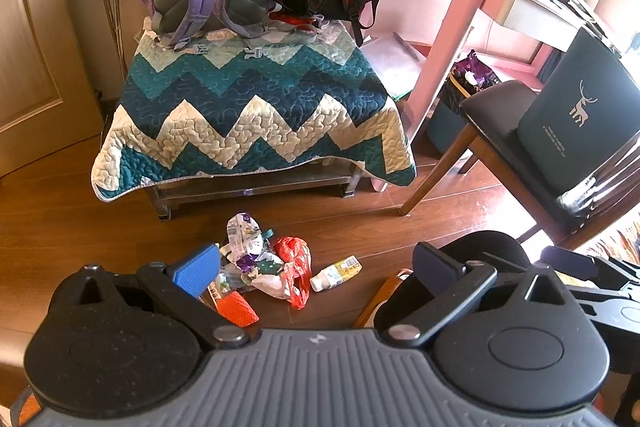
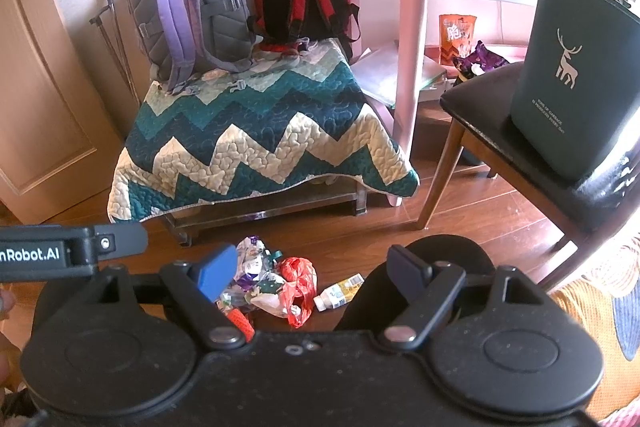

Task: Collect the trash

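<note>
Both my grippers, left [image 1: 316, 263] & right [image 2: 310, 267], fingers wide, empty; trash pile [image 1: 264, 263] on floor before bench: light, crinkly, soft — pinch bunched red bag [image 1: 296, 267]; bottle [image 1: 335, 273] slippery, grab mid-body.

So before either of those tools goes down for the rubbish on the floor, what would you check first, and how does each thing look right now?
1. Left tool open and empty: ok, fingers spread wide.
2. Right tool open and empty: ok.
3. Trash pile in view on the wooden floor: ok, in front of the quilt-covered bench.
4. Small bottle free to pick: ok, lying on its side just right of the red plastic bag.
5. Green bin ready for trash: cannot tell, it stands on the chair but its opening is out of view.
6. Wrappers separable: cannot tell, they overlap.
</note>
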Tool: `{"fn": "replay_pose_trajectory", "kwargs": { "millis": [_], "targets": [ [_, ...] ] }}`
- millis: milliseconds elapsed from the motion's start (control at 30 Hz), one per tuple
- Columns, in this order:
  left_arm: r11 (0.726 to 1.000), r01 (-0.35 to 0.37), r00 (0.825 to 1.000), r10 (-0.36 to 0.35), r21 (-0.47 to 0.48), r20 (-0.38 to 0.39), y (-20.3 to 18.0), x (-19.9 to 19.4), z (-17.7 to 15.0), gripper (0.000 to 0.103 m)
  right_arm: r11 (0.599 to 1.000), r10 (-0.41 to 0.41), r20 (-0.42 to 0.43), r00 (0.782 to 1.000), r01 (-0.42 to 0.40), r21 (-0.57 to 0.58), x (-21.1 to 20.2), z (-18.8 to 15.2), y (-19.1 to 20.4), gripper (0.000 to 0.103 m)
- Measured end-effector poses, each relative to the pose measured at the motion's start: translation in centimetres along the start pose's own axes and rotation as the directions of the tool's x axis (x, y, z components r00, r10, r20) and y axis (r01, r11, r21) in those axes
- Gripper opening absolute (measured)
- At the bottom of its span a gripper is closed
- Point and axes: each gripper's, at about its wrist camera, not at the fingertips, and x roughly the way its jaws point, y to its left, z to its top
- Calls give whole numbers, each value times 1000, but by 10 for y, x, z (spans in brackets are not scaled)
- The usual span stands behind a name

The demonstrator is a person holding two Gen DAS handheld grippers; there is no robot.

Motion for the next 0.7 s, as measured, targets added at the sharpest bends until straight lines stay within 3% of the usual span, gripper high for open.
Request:
{"fn": "replay_pose_trajectory", "kwargs": {
  "millis": [700],
  "targets": [
    [999, 40, 999, -40, -20, -6, -1, 10, 2, 103, 999, 13, -13, 1000, -13, -47, 10, 4, 5, 82]
  ]
}}
